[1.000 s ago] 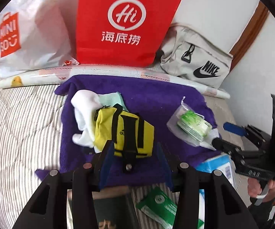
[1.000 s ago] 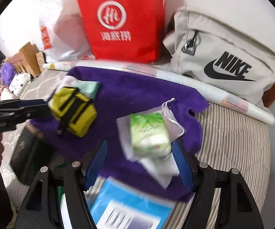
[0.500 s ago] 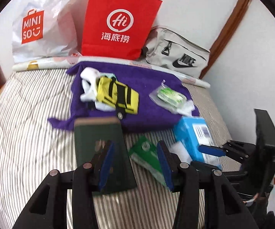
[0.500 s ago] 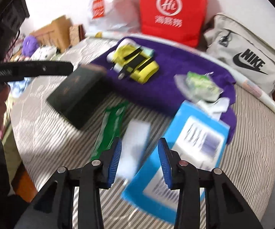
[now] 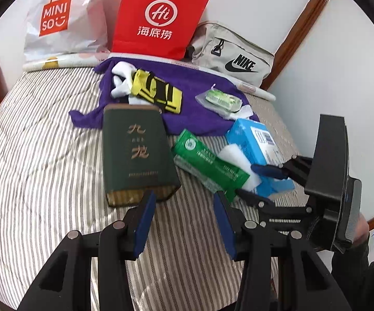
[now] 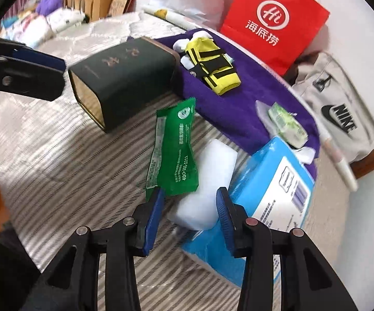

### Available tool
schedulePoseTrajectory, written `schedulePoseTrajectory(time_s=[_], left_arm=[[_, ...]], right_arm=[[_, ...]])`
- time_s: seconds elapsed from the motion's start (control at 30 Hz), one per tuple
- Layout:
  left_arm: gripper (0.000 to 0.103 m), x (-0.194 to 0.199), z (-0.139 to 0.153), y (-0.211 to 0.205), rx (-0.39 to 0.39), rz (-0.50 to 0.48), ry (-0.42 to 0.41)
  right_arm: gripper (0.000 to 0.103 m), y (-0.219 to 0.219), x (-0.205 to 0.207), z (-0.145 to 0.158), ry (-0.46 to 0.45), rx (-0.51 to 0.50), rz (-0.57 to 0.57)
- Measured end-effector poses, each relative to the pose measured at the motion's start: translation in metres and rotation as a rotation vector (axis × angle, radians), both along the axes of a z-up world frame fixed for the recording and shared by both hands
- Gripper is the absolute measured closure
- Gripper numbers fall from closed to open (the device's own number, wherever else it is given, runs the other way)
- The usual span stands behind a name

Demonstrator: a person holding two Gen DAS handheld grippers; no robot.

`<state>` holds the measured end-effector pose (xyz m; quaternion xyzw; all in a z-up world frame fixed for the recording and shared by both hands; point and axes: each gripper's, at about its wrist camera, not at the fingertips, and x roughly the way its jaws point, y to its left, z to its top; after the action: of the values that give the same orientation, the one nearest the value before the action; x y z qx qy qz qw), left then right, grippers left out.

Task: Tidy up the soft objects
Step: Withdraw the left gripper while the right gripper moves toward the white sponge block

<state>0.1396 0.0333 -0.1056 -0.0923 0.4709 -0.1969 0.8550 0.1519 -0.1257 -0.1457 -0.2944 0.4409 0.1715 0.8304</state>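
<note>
Left wrist view. Striped bed (image 5: 39,155). Far side: purple towel (image 5: 194,83) carrying a yellow-and-black pouch (image 5: 158,94) over a white sock (image 5: 120,81), and a clear bag of green tissues (image 5: 219,99) to the right. Near edge of the towel: dark green box (image 5: 135,153), lying flat. To its right: green packet (image 5: 210,164), white sponge block (image 5: 235,160), blue tissue pack (image 5: 257,140). Left hand-held gripper (image 5: 184,223): angled down over bare bedding just near of the box, partly open, nothing between its fingers. Right hand-held gripper (image 5: 258,181): reaches in from the right, one finger either side of the sponge block's near end.

Right wrist view. White sponge block (image 6: 207,181): oblong, soft-edged, lying between the green packet (image 6: 176,153) and the blue tissue pack (image 6: 272,189), overlapping the pack. Right hand-held gripper (image 6: 191,207): pointing steeply down, jaws closing around the block's near end, pads not clearly pressing it. Left hand-held gripper (image 6: 60,75): far left, beside the dark green box (image 6: 127,83).
</note>
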Motion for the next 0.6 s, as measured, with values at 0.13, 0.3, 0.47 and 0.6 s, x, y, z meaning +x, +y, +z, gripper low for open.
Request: schedulePoseTrajectory(time_s=[0.13,0.3,0.47,0.6], left_arm=[[0.059,-0.005,-0.01,0.003,0.0,0.007,0.023],[0.059,-0.009,-0.021,0.003,0.006,0.009,0.049],[0.059,-0.015,-0.031,0.002,0.009,0.013,0.073],[0.059,-0.022,-0.04,-0.001,0.008,0.01,0.095]], right_arm=[[0.086,-0.008,-0.006,0.007,-0.016,0.037,-0.021],[0.092,-0.015,-0.022,0.021,-0.009,0.136,-0.038],[0.092,-0.015,-0.047,0.024,0.017,0.197,-0.039],[0.092,-0.02,-0.067,0.017,0.067,0.247,-0.049]])
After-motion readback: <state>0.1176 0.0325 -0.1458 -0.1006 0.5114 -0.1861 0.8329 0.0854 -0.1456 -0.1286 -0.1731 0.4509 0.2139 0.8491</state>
